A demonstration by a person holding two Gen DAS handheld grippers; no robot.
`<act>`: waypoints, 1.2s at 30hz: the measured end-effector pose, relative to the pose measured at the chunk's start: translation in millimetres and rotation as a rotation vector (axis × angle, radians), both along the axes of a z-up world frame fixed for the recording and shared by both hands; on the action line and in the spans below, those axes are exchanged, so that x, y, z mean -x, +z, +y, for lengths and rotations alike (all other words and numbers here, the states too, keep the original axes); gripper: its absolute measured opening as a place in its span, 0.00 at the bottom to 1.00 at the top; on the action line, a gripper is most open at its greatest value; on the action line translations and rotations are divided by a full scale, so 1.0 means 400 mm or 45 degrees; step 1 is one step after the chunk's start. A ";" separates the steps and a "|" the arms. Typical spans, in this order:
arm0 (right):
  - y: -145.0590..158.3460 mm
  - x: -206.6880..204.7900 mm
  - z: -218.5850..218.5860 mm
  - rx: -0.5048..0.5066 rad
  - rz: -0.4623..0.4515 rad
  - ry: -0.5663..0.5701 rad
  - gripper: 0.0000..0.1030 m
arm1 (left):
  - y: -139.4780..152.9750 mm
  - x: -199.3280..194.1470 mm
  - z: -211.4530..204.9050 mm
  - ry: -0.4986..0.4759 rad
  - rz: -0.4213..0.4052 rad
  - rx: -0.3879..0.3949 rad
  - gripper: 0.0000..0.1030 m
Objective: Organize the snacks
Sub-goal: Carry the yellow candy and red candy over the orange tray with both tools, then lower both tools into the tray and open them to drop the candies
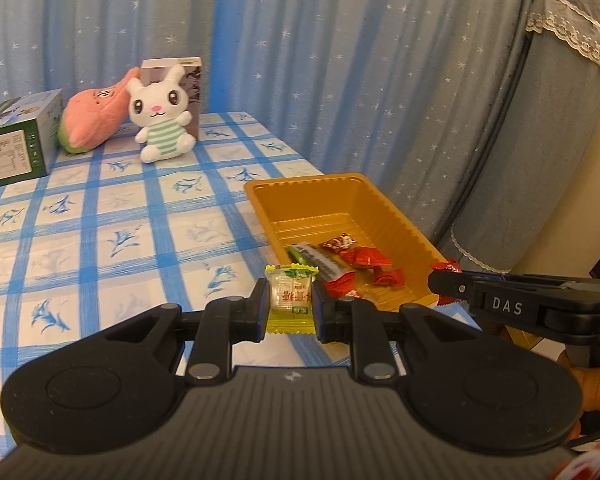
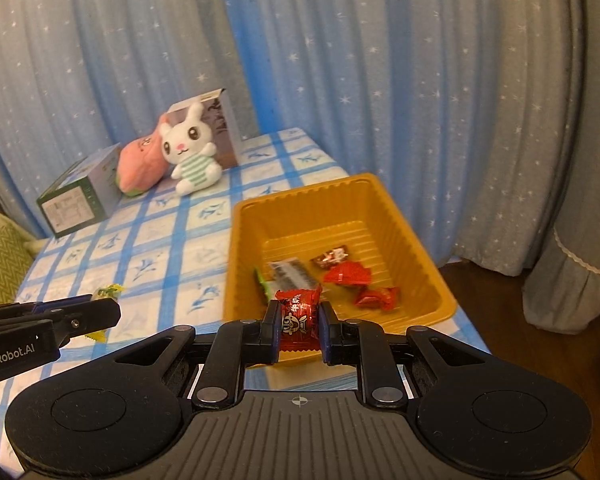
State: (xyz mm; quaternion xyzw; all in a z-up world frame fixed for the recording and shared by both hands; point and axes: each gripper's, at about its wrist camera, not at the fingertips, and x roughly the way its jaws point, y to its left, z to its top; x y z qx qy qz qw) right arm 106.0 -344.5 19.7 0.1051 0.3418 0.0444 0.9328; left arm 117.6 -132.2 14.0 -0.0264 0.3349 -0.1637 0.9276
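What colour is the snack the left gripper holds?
Yellow-green with a clear middle, snack in left gripper; left wrist view.

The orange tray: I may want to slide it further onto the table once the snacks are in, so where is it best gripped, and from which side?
Probably the near short rim of the orange tray, from the front. Its flat outward lip gives the fingers something thin to pinch, and that edge faces both grippers. The sloped, ribbed walls look wide and slippery.
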 end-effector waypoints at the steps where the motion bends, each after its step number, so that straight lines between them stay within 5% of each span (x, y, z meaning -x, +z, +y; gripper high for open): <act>1: -0.001 0.001 -0.006 0.000 0.000 -0.007 0.18 | 0.000 -0.004 -0.007 -0.005 -0.001 0.000 0.19; 36: -0.034 -0.183 -0.092 0.059 0.005 0.046 0.19 | -0.045 -0.212 -0.129 -0.067 0.056 0.026 0.19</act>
